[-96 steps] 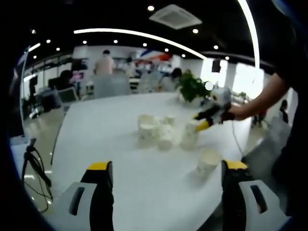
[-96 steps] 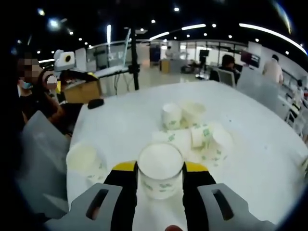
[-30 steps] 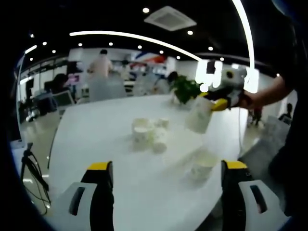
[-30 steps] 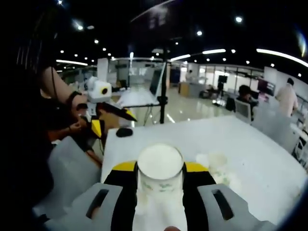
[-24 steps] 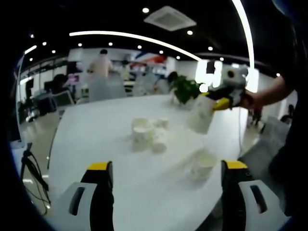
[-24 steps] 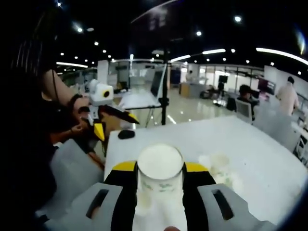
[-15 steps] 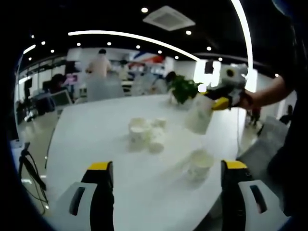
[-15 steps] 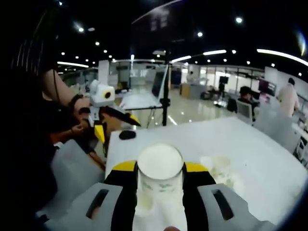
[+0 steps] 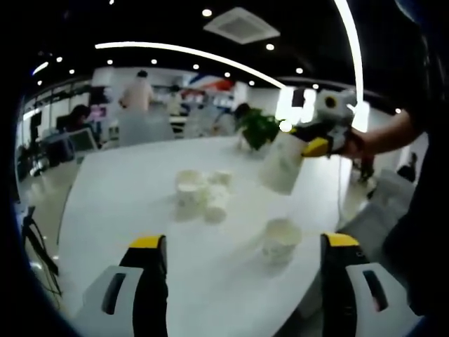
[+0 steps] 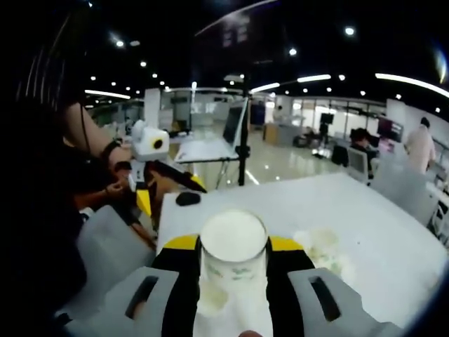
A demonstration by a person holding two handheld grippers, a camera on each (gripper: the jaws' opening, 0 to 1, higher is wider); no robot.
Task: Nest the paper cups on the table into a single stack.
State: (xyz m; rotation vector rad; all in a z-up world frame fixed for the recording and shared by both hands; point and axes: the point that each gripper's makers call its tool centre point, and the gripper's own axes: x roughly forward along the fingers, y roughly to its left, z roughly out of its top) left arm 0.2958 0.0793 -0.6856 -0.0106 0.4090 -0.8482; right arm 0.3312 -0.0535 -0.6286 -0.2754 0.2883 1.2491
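Across the middle of the left gripper view spreads a white table (image 9: 126, 203), its near edge curving past the jaws at the bottom and its right edge falling away beside a person's dark sleeve. Much of its surface is bare: wide room lies left of and in front of the cups, and more behind them toward a potted plant (image 9: 258, 130) at the far edge. In the right gripper view the same table (image 10: 393, 232) runs off to the right, with a small dark object (image 10: 187, 199) near its left edge.

A cluster of paper cups (image 9: 200, 194) sits near the table's centre, and a single upright cup (image 9: 281, 239) stands apart from it, nearer the right edge.

The right gripper (image 9: 309, 144), seen from the left gripper view, is raised off the table, above and just behind the single cup, pinching a held cup (image 9: 281, 163) that hangs tilted in the air. In its own view that held cup (image 10: 233, 256) sits mouth-up between the yellow-tipped jaws, which press on its two sides.

The left gripper (image 9: 238, 246) has its jaws spread wide with nothing between them, low over the near table; the single cup lies just ahead, between the jaw tips and closer to the right one. It also appears at left in the right gripper view (image 10: 165, 184).
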